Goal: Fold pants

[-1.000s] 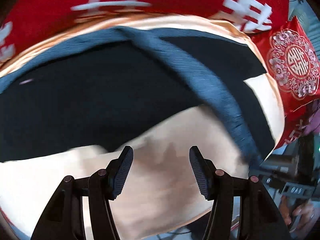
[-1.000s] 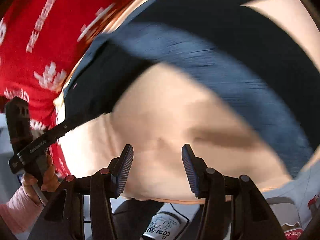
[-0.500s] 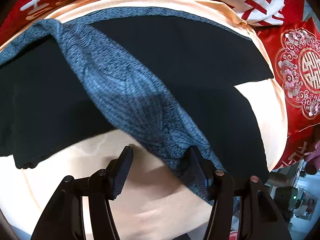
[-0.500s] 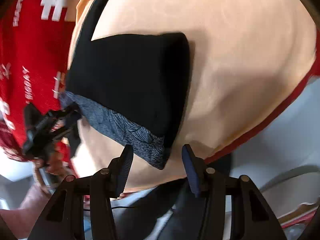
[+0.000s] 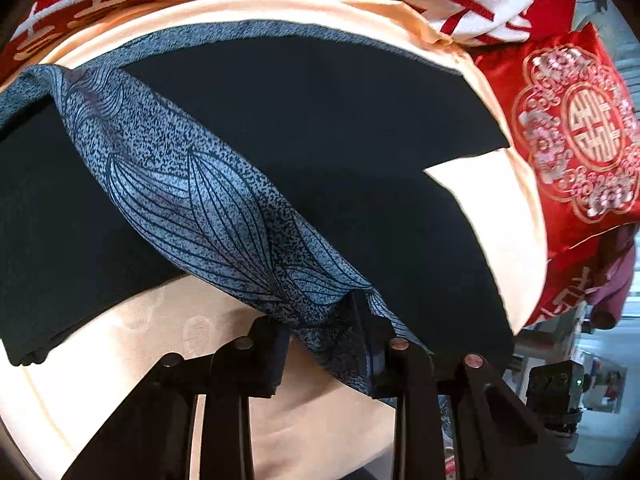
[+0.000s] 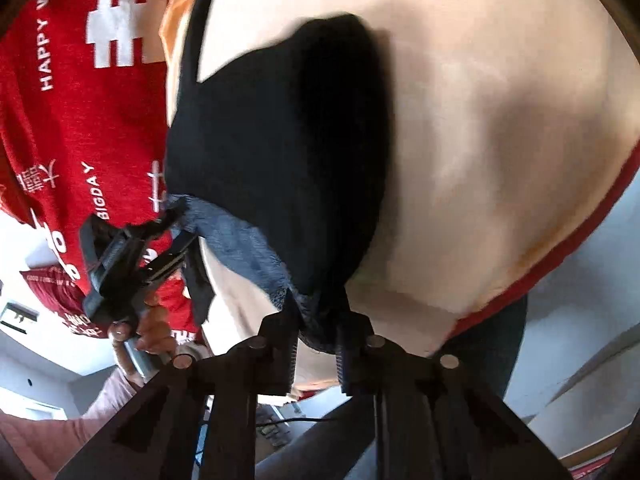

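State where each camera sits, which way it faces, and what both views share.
Left wrist: sits on the left claw, looks along its fingers over the black pants with blue-grey leaf-patterned waistband lying on the peach cloth; only claw fingers show.
Right wrist: sits on the right claw, looks across the same pants; the person's left hand holding the left claw shows at left.
Shared: pants, peach cloth, red printed fabric, each claw shut on the waistband.

The red blanket [image 6: 80,128] reads "HAPPY" and "BIGDAY" in white letters.
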